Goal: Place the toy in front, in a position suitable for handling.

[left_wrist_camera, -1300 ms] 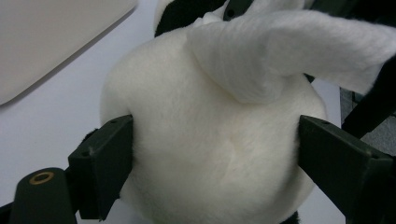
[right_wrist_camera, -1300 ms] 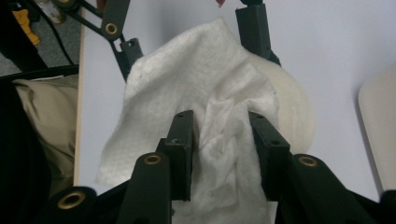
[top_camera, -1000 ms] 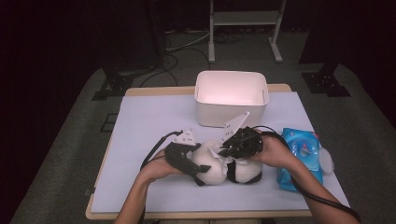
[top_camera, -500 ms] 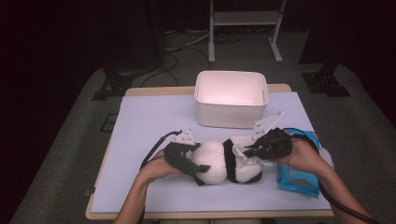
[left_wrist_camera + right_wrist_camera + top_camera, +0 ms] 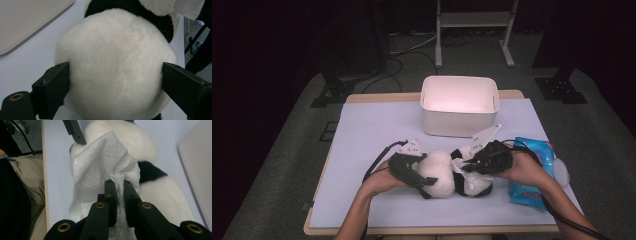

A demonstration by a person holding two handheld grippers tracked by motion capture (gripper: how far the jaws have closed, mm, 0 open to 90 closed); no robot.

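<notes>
In the high view the right gripper [image 5: 472, 162] covers the panda's [image 5: 447, 172] head, and the wipe's [image 5: 100, 170] lower end hides beneath that gripper.

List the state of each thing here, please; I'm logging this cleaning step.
Plush panda: lying on the table, clamped at its white body.
Wipe: pinched, draped over the panda.
Left gripper: shut on the panda.
Right gripper: shut on the wipe.
White bin: upright, looks empty.
Blue wipes pack: lying flat by the right hand.
</notes>
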